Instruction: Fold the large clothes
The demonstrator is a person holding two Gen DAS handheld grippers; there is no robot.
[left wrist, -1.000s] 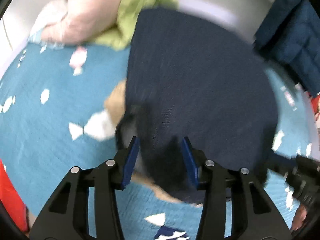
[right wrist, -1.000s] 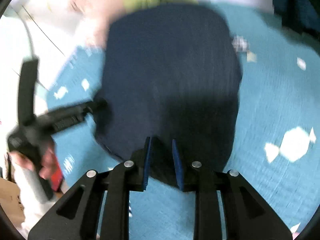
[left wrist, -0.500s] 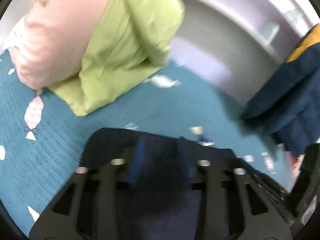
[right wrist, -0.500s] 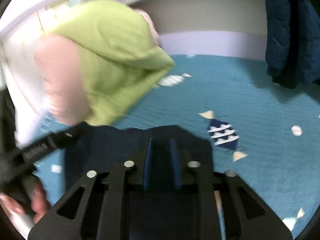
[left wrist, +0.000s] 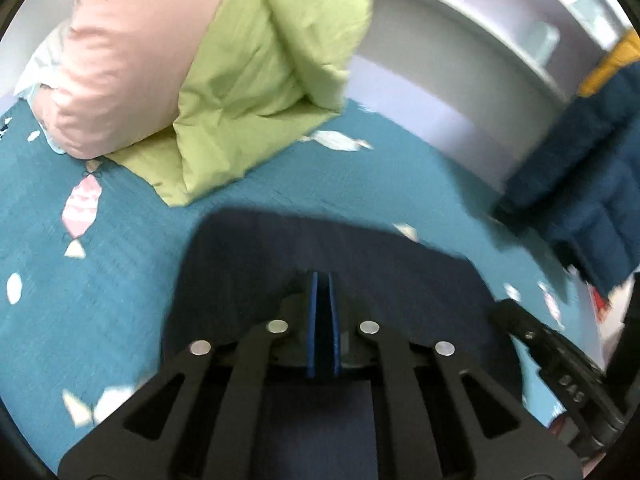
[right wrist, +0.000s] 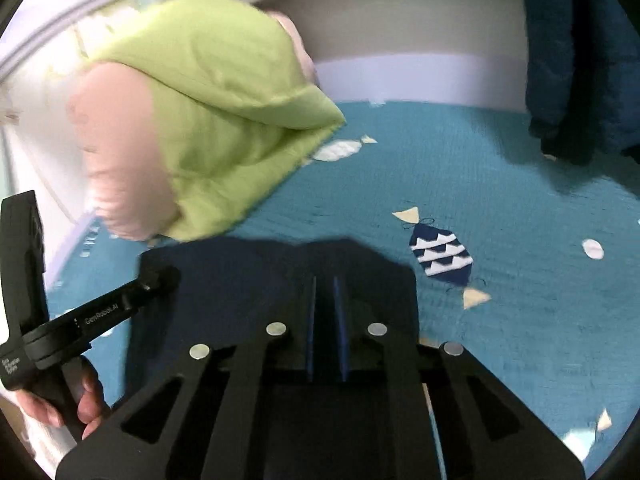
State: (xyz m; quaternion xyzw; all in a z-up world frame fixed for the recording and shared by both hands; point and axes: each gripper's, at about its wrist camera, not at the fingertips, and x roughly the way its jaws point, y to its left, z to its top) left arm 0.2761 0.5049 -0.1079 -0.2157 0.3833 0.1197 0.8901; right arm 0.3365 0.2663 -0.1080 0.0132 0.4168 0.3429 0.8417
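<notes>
A navy garment (left wrist: 248, 264) lies on the teal sheet (left wrist: 80, 280), with its near edge bunched up around both grippers. My left gripper (left wrist: 322, 280) has its blue pads almost together, still closing, with a thin fold of navy cloth pinched between them. In the right wrist view the same garment (right wrist: 240, 268) wraps my right gripper (right wrist: 325, 280), whose jaws are also closing on a fold of it. The left gripper's tip (right wrist: 160, 276) reaches the cloth's left corner, and a hand (right wrist: 86, 400) grips its handle. The cloth under the gripper bodies is hidden.
A green quilt (left wrist: 260, 80) and a pink pillow (left wrist: 120, 60) are piled at the far left of the bed. Dark blue bedding (left wrist: 580, 180) hangs at the right. A pale headboard wall (left wrist: 440, 60) closes off the far side. Fish prints (right wrist: 440, 254) dot the sheet.
The garment lay spread out ahead of both grippers. Now its edge is pinched in both and has travelled across the bed towards the quilt and pillow. Both pairs of pads have narrowed.
</notes>
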